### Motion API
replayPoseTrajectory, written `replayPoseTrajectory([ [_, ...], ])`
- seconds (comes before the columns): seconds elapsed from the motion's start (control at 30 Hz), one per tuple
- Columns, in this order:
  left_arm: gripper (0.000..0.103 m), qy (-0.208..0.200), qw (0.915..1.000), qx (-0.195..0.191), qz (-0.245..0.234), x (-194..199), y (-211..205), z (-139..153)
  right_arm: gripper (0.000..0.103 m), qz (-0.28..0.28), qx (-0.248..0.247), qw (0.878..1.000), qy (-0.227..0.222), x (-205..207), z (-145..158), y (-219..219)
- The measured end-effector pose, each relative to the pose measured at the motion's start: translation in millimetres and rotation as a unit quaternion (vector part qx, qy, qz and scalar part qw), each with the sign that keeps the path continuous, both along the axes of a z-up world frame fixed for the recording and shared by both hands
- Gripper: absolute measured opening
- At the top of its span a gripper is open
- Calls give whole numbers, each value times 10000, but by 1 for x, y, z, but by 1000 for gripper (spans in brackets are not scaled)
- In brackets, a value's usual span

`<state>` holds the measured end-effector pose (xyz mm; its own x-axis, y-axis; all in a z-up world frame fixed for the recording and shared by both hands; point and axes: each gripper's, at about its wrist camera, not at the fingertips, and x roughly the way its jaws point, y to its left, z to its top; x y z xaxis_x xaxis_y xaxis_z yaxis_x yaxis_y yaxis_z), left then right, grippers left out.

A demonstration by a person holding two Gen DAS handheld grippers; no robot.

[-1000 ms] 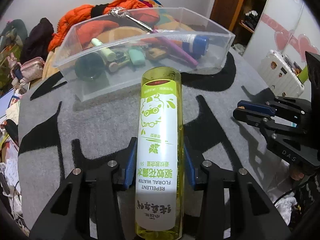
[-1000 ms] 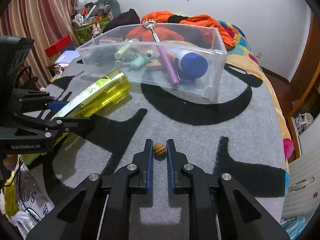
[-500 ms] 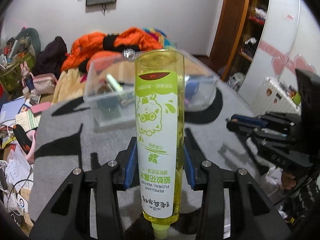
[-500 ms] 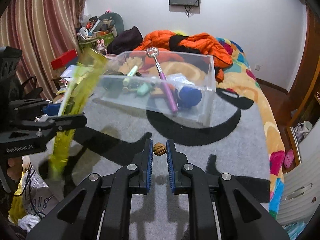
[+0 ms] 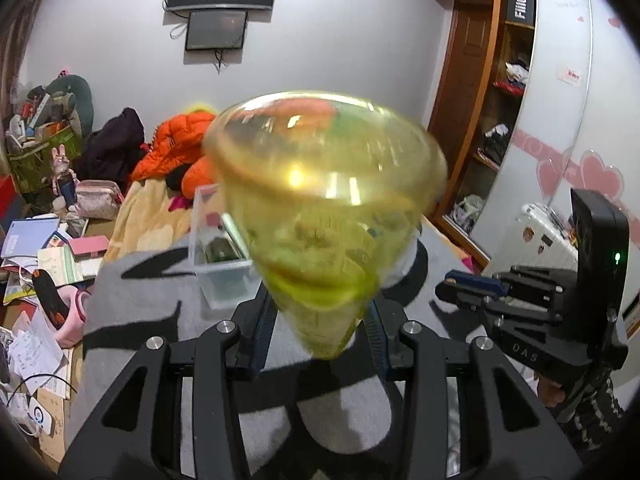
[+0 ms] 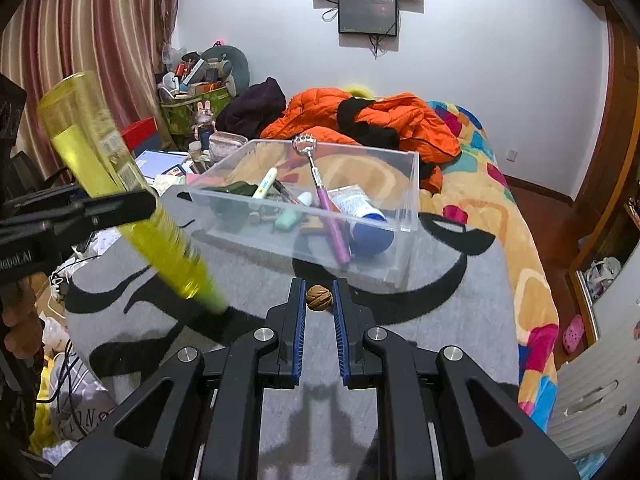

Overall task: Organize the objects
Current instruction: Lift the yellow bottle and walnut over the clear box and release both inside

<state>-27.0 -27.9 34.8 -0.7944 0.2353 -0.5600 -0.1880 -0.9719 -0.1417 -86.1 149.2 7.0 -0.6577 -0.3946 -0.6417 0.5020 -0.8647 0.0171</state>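
left gripper is clamped on the yellow bottle tilted up left of the clear bin, looks slick and bottom-heavy so I'd grip mid-body, while right gripper pinches a walnut just in front of that bin

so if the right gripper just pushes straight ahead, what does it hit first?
Likely the near wall of the clear bin. The right gripper, shut on the walnut, points at it across bare grey blanket; depth is uncertain in the fisheye.
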Motion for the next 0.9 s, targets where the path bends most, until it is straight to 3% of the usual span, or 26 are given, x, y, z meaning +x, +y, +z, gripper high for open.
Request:
replayPoseTrajectory([
  [0.37,39,435,9989,135,62,-12,-6,32,12,-140,17,9998,119,-16,12,1],
  [0.63,39,672,9972,265,173,-24,-11,51,12,-248,191,9983,485,-29,27,-4],
  [0.9,39,856,9952,357,304,-43,-17,69,12,-242,62,9986,461,-55,32,-4],
])
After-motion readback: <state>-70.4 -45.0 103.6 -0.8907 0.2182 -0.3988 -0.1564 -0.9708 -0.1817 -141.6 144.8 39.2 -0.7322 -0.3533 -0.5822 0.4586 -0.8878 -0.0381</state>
